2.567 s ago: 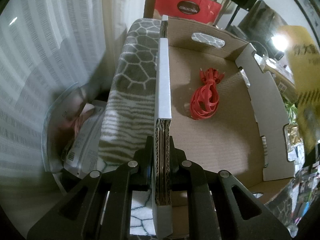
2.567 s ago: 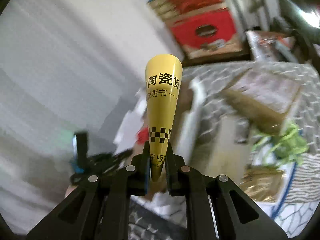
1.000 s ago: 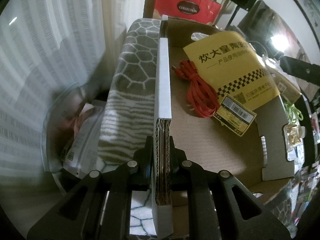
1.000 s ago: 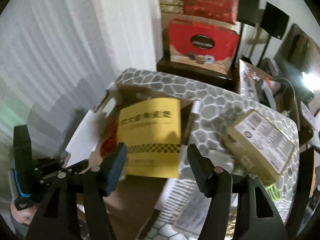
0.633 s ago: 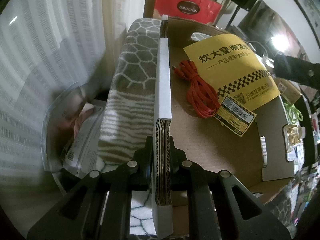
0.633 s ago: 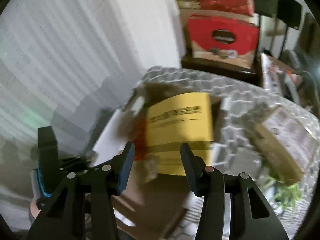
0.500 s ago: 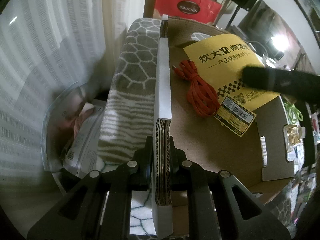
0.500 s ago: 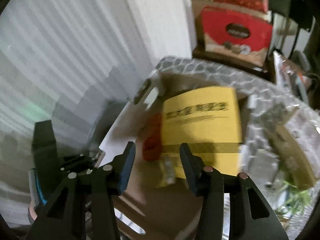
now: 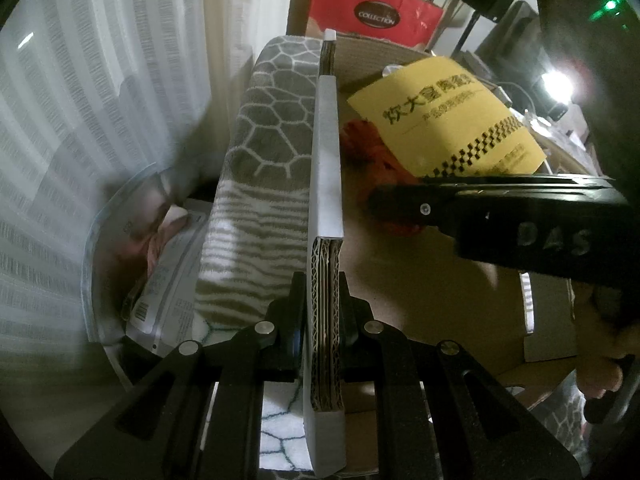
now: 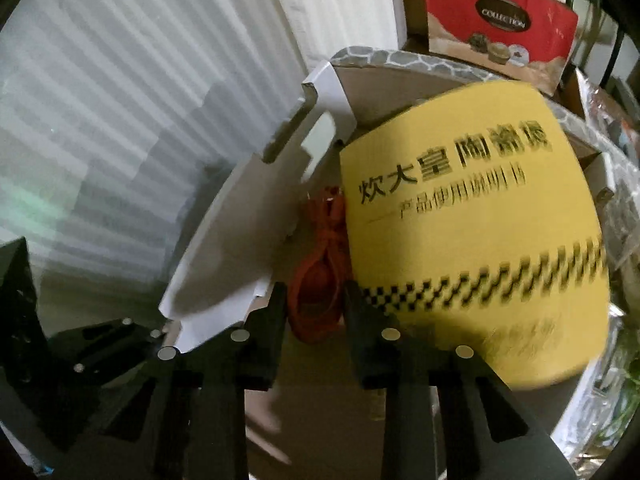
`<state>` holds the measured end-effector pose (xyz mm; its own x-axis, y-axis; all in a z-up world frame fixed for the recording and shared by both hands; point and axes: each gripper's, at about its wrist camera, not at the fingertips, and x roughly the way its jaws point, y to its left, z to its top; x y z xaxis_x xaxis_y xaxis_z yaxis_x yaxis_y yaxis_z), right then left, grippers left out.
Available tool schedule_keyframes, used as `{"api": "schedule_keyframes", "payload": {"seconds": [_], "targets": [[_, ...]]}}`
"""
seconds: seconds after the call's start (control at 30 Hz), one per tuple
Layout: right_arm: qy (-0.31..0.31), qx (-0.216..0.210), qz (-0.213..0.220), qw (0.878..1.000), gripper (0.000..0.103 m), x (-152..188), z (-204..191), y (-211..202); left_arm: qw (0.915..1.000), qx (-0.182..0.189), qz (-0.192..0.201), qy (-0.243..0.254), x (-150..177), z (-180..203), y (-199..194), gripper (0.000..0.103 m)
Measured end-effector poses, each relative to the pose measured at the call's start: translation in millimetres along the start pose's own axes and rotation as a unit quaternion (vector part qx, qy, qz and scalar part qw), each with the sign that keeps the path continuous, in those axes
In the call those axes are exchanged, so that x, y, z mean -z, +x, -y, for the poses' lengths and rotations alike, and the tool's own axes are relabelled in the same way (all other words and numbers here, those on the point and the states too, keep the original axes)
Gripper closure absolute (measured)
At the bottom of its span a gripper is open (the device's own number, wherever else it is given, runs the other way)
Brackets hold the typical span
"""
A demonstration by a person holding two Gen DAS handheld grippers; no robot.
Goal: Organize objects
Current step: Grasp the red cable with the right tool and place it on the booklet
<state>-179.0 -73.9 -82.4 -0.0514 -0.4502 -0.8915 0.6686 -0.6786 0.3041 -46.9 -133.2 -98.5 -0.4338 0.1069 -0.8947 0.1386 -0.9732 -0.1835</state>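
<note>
My left gripper (image 9: 325,312) is shut on the near wall of the open cardboard box (image 9: 326,140). Inside the box lie a coiled red cable (image 10: 320,272) and a yellow booklet (image 10: 472,232) with black Chinese print, which leans over the cable's right side. My right gripper (image 10: 314,300) is open and reaches down into the box, its fingers on either side of the cable's near end. In the left wrist view the right gripper's finger (image 9: 500,208) crosses over the cable (image 9: 372,148) and the booklet (image 9: 444,120).
The box sits on a grey hexagon-patterned cloth (image 9: 272,128). A red gift box (image 10: 500,28) stands behind. White curtains (image 10: 140,100) hang on the left. A clear bag of papers (image 9: 160,272) lies left of the cloth. Clutter lies to the right.
My right gripper let go of the yellow booklet, which now lies in the box, and has dropped into the box around the red cable. My left gripper has kept its hold.
</note>
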Motion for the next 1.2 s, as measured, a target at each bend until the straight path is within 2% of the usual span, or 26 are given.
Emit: {"api": "schedule_keyframes", "payload": {"seconds": [0.1, 0.37, 0.47, 0.63, 0.77, 0.9, 1.03, 1.2], "targets": [[0.016, -0.035, 0.003, 0.999, 0.078, 2, 4, -8, 1.0, 0.0, 0.0, -0.001, 0, 0, 0, 0.092], [0.026, -0.114, 0.054, 0.992, 0.078, -7, 11, -81, 1.0, -0.001, 0.0, -0.001, 0, 1, 0, 0.092], [0.02, -0.107, 0.077, 0.991, 0.078, -11, 14, -106, 1.0, -0.001, 0.0, -0.001, 0, 0, 0, 0.092], [0.021, -0.141, 0.056, 0.988, 0.078, -9, 14, -108, 1.0, 0.0, -0.001, -0.003, 0, 0, 0, 0.092], [0.001, -0.149, 0.04, 0.988, 0.078, 0, -1, -100, 1.0, -0.001, -0.001, -0.003, 0, 1, -1, 0.092], [-0.008, -0.179, 0.027, 0.984, 0.078, 5, -11, -99, 1.0, -0.001, -0.002, -0.003, 0, 1, -1, 0.092], [-0.023, -0.153, 0.054, 0.986, 0.078, 5, -17, -116, 1.0, -0.002, -0.002, -0.003, 1, 3, -2, 0.092], [-0.005, -0.098, 0.08, 0.992, 0.078, 0, 10, -128, 1.0, -0.002, -0.003, -0.003, 1, 3, -3, 0.092]]}}
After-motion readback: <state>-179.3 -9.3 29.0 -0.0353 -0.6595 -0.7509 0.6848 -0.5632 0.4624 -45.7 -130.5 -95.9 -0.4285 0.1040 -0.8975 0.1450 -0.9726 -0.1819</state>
